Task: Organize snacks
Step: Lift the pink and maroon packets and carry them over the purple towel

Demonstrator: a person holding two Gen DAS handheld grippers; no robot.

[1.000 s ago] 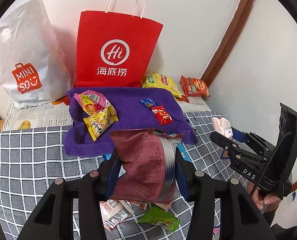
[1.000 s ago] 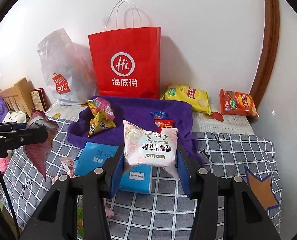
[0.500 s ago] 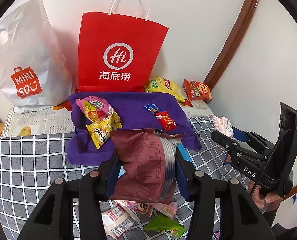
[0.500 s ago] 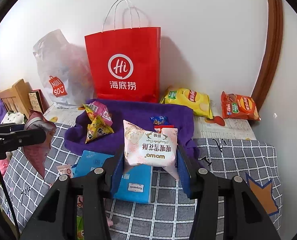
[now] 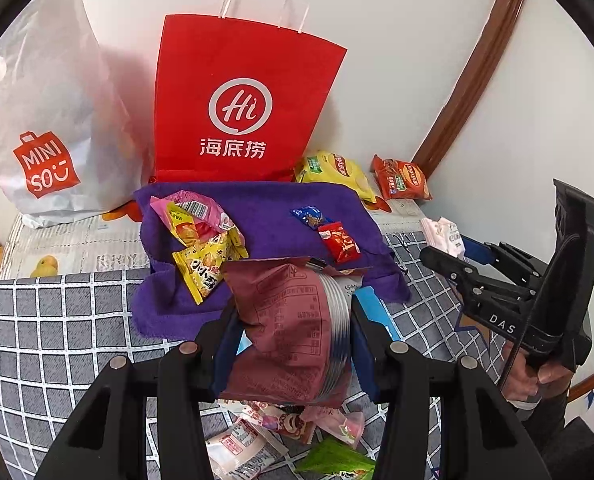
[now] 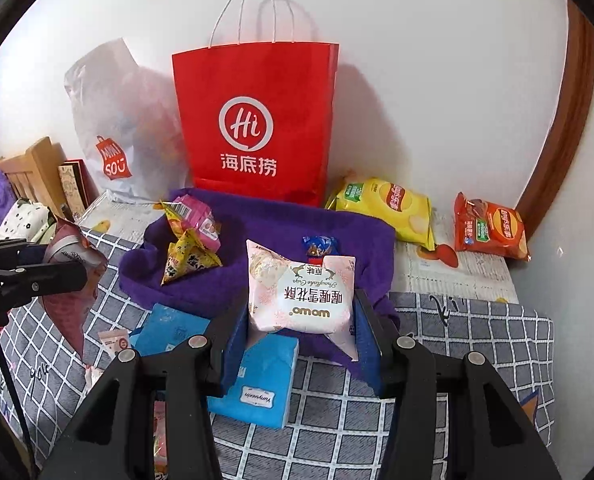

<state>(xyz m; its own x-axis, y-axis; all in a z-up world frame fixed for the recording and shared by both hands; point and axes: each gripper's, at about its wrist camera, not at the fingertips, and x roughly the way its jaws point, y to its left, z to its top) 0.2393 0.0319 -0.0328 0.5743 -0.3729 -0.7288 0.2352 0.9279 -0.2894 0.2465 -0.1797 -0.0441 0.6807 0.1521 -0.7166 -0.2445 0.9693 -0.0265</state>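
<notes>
My left gripper (image 5: 293, 332) is shut on a maroon snack bag (image 5: 285, 332), held above the checked cloth near the purple towel (image 5: 265, 216). A pale pink snack pack (image 6: 301, 292) sits between the pads of my right gripper (image 6: 301, 320), which is shut on it just before the towel (image 6: 265, 224). On the towel lie pink and yellow packets (image 5: 197, 236) at the left and small blue and red sweets (image 5: 329, 228) at the right. From the left wrist view the right gripper (image 5: 449, 248) shows at the right with its pink pack. The left gripper (image 6: 61, 264) appears at the left edge of the right wrist view.
A red paper bag (image 6: 257, 128) and a white plastic bag (image 6: 117, 140) stand against the wall behind the towel. Yellow (image 6: 389, 204) and orange (image 6: 489, 228) crisp bags lie at the back right. Blue tissue packs (image 6: 257, 384) and several loose snacks (image 5: 281, 428) lie on the checked cloth (image 6: 457, 360).
Both grippers have moved forward toward the towel and red bag with their packs still held. The scene has grown larger in both views.
</notes>
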